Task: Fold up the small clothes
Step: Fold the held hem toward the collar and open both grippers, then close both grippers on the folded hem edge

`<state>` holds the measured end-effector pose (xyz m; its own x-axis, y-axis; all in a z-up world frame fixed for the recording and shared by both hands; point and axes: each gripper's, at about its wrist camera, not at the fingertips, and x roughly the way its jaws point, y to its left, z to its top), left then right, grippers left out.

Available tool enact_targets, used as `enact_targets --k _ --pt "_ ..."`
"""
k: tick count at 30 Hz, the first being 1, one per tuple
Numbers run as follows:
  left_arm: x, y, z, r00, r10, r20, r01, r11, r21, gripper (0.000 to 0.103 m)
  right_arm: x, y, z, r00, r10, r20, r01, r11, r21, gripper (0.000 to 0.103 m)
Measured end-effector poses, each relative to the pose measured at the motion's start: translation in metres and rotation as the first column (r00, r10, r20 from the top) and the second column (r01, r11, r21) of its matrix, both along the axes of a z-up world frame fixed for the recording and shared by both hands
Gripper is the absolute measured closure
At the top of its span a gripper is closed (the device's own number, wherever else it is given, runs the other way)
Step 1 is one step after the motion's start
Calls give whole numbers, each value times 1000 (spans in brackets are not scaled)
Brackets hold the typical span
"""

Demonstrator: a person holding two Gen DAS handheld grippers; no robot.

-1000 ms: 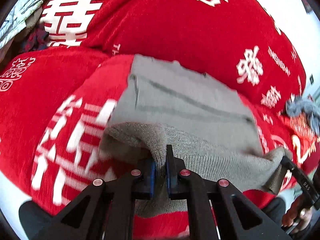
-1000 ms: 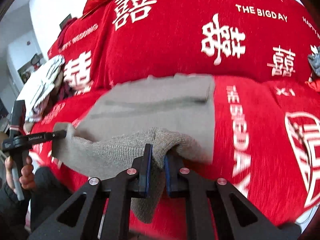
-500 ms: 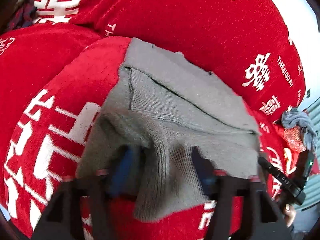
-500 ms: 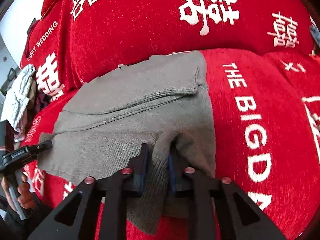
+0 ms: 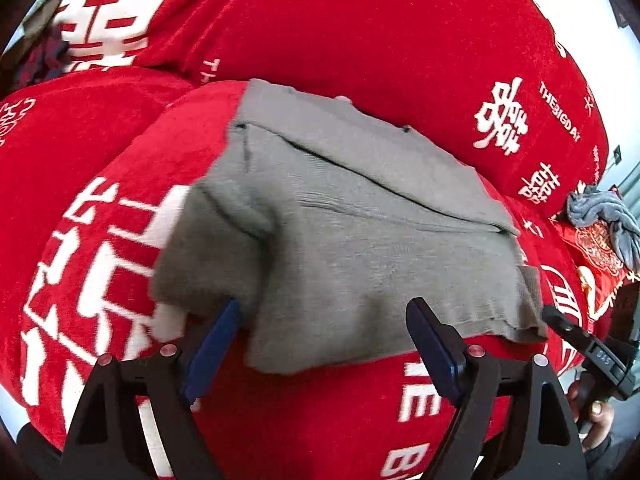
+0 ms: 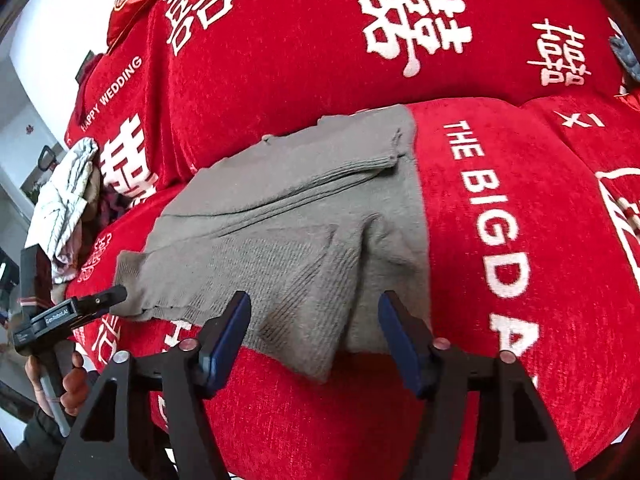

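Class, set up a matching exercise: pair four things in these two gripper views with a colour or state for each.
Things:
1. grey knit garment
2. sofa cover
3. left gripper
4. bundle of pale cloth

States:
A. red with white lettering
B. jaws opening, pads clear of the knit
C. folded flat on the seat
D. heaped at the sofa's end

Pairs: 1-C, 2-A, 3-B, 4-D

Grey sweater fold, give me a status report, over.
Left gripper and right gripper jaws opening, pads off the knit. Grey sweater lies folded on the red sofa cover. Nothing in the way.
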<state>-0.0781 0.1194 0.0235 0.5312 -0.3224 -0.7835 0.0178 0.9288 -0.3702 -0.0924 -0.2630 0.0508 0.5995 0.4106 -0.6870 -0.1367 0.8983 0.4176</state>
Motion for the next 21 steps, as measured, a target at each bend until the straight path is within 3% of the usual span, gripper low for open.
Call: enact_targets --k 3,6,8,10,11,12,15,21 --pt "5 -6 1 1000 -21 -2 21 1000 8 24 6 2 -4 1000 -4 -20 4 1000 4 45" --pt "14 -5 -4 999 -31 -30 30 999 -11 47 12 3 -11 999 3 -44 -1 999 38 52" --pt "18 -3 -8 998 -21 -54 19 999 -29 79 15 5 -16 997 16 -69 -12 999 50 58" --pt "18 -1 -10 998 -23 -60 21 999 -38 90 14 8 -16 998 26 -60 -24 999 35 70" --pt "17 0 -8 998 -20 -53 18 999 -35 91 13 10 -15 997 46 -61 -44 999 33 86" --pt "15 0 -6 999 -19 -45 17 999 -27 91 13 12 -14 997 56 -61 -55 998 30 90" --pt "10 -2 11 1000 -21 12 21 1000 -11 91 9 14 -2 998 68 -17 -67 998 10 92" --pt "12 -4 45 995 -17 97 15 1000 21 91 11 7 35 996 48 69 -52 997 55 93"
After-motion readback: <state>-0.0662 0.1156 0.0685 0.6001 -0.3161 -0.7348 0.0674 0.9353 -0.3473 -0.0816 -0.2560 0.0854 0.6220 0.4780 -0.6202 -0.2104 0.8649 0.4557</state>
